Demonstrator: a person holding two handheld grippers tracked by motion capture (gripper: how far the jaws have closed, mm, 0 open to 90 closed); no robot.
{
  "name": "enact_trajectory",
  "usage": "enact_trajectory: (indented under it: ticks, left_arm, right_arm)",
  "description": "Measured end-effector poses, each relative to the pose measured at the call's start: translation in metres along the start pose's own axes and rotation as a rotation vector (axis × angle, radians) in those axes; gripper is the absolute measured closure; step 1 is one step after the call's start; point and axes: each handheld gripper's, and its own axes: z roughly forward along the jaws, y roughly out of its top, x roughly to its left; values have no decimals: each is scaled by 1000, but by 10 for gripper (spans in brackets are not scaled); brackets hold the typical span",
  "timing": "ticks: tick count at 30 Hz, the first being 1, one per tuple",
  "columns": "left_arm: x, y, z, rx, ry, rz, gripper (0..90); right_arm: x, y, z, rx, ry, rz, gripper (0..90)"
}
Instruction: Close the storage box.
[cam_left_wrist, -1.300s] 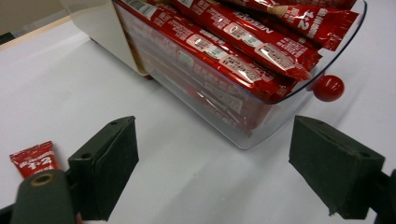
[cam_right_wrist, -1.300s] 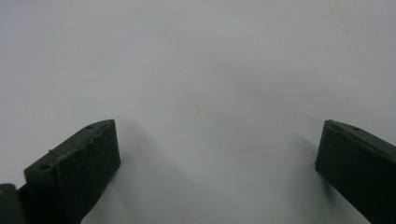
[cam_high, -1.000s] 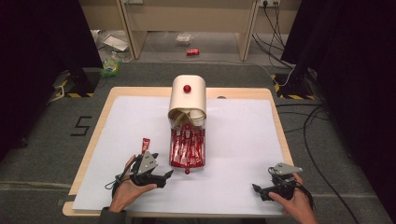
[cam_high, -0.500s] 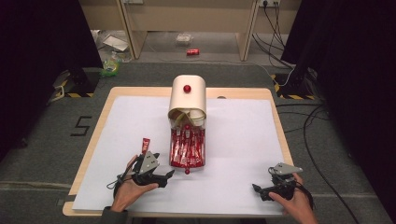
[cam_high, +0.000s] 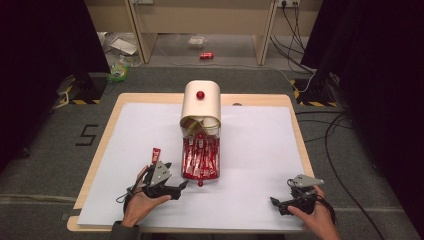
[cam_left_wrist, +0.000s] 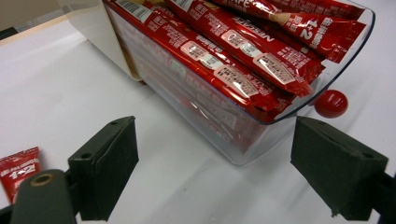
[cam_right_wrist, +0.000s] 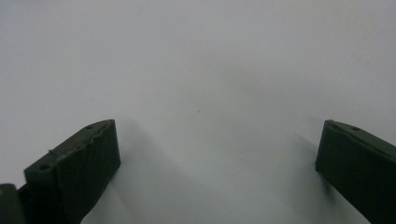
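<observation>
A cream dispenser box (cam_high: 200, 106) with a red knob stands at the table's middle back. Its clear drawer (cam_high: 201, 160) is pulled out toward me and holds several red coffee sachets (cam_left_wrist: 243, 51). A red knob (cam_left_wrist: 330, 103) sits at the drawer's front. One loose red sachet (cam_high: 156, 153) lies left of the drawer, also at the left edge of the left gripper view (cam_left_wrist: 18, 170). My left gripper (cam_high: 180, 187) is open, low on the table, pointing at the drawer's front corner. My right gripper (cam_high: 276, 204) is open near the front right, over bare white sheet (cam_right_wrist: 201, 84).
A white sheet (cam_high: 260, 145) covers the wooden table (cam_high: 295, 115). Cables and black-and-yellow tape lie on the floor to the right and left. A red can (cam_high: 206, 55) and some litter lie on the floor behind the table.
My left gripper has slid slightly right toward the drawer's front. The right gripper has stayed put.
</observation>
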Motion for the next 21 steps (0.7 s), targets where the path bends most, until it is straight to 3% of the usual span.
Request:
enact_trajectory:
  ticks: [8,18,21]
  left_arm:
    - [0,1,2,4,8,-9,92]
    - [2,3,3,0,56,-13,82]
    - [1,5,4,-1,49,-20,79]
  right_arm:
    - [0,0,0,0,0,0,3]
    - [0,0,0,1,0,2,3]
    - [0,0,0,1,0,2,3]
